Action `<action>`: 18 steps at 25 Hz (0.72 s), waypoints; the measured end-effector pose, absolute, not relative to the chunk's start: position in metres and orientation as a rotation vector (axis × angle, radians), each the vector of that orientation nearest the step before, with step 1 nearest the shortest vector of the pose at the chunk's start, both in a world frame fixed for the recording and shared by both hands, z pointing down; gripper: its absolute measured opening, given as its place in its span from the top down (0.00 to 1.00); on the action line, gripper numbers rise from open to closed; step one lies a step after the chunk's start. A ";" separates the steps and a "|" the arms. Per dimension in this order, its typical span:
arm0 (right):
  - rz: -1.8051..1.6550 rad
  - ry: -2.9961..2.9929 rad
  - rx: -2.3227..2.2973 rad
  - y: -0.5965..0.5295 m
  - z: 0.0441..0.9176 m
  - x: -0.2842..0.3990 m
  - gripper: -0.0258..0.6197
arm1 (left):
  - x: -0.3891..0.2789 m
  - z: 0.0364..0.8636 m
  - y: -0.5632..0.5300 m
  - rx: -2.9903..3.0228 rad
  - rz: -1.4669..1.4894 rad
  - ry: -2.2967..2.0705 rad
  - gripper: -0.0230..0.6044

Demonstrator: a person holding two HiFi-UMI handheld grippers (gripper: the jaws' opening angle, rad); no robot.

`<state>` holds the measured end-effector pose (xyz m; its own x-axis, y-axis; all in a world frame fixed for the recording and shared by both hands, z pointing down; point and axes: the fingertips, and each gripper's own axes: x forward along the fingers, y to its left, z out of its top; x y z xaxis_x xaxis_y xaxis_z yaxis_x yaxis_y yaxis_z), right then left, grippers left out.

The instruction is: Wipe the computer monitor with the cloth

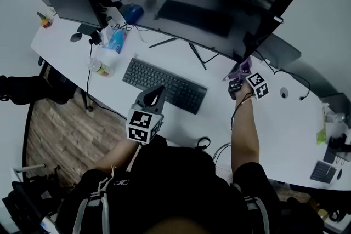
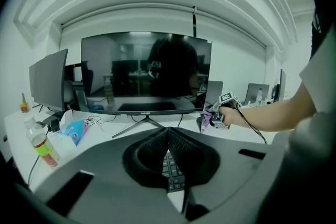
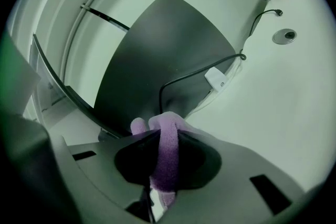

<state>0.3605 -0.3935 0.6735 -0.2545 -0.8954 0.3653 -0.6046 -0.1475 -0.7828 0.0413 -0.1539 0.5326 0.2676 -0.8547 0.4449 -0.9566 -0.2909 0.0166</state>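
We are gripping the purple cloth (image 3: 167,153) in the jaws of the right gripper (image 1: 239,78), just beside the monitor (image 1: 192,13) at its right edge. We are holding the left gripper (image 2: 168,135) clenched on nothing in front of the monitor. Whether the cloth is touching the screen is hard to make out.

White desk (image 1: 285,129) over wood-plank floor (image 1: 55,134) (white walls (image 2: 236,65) behind)

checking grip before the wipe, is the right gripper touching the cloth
Touching. The right gripper view shows the right gripper shut on the cloth, with the purple fabric pinched between its jaws.
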 end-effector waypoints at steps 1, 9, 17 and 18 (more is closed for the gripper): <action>-1.369 1.831 -1.714 -0.394 0.677 0.358 0.83 | 0.040 0.533 -0.153 2.255 0.515 -1.670 0.94; -1.403 1.745 -1.720 -0.388 0.683 0.352 0.83 | 0.027 0.537 -0.145 2.244 0.490 -1.678 0.94; -1.485 1.575 -1.578 -0.381 0.688 0.339 0.83 | 0.018 0.539 -0.151 2.299 0.464 -1.627 0.94; -1.498 1.541 -1.548 -0.381 0.690 0.337 0.83 | 0.016 0.540 -0.152 2.304 0.460 -1.622 0.94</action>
<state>0.3372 -0.3812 0.6901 -0.2383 -0.9074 0.3462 -0.3720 -0.2440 -0.8956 0.0161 -0.1523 0.5397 0.3168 -0.8527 0.4154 -0.9438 -0.3270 0.0485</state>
